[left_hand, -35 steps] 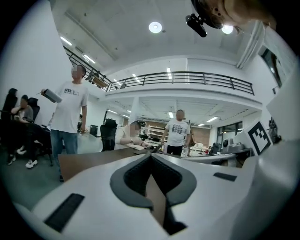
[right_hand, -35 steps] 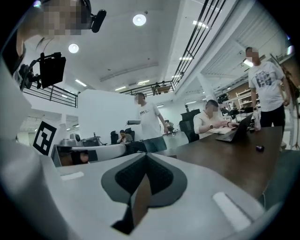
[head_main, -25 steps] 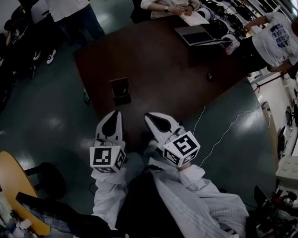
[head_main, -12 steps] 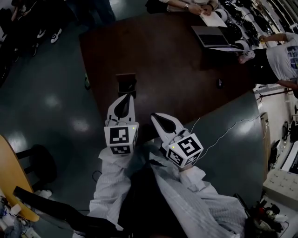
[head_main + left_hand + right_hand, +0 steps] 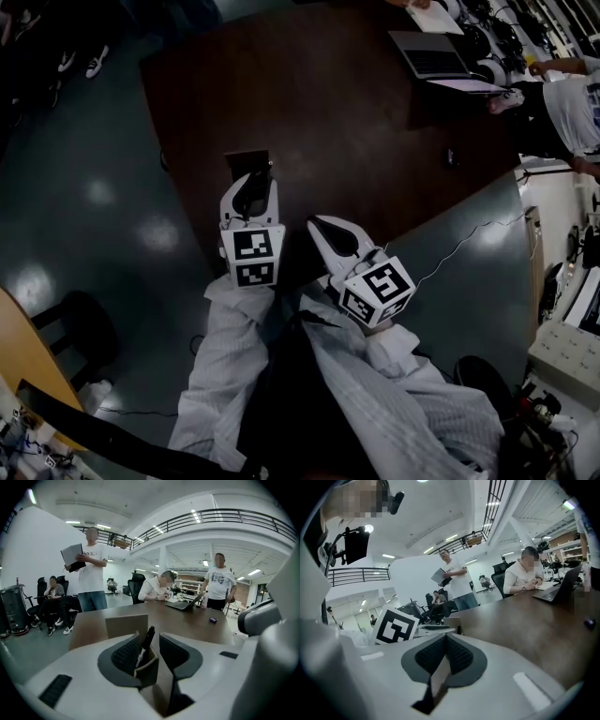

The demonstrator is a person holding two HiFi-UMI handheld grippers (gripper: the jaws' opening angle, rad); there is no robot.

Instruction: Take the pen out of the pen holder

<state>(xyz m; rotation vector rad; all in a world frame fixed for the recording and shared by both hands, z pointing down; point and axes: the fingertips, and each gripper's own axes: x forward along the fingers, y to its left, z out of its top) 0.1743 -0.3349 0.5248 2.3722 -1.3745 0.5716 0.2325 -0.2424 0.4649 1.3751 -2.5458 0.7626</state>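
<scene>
A small brown pen holder [image 5: 247, 165] stands near the front left edge of the dark table [image 5: 356, 131]. In the left gripper view the holder [image 5: 146, 666] has a tall back panel and a black pen [image 5: 145, 644] leaning in it. My left gripper [image 5: 251, 185] has its jaws opening, and they stand on either side of the holder and pen [image 5: 149, 641]; a gap shows on the right side. My right gripper [image 5: 324, 226] hovers just right of it over the table edge, shut [image 5: 446, 641] with nothing between its pads.
An open laptop [image 5: 429, 54] and a small dark object [image 5: 451, 157] lie at the table's far right. A white cable [image 5: 459, 248] runs over the floor on the right. Several people sit or stand beyond the table. A black stool [image 5: 84, 333] stands at the left.
Both grippers moved forward and down toward the table. The left one reached the pen holder and its jaws went from shut to open around it.
</scene>
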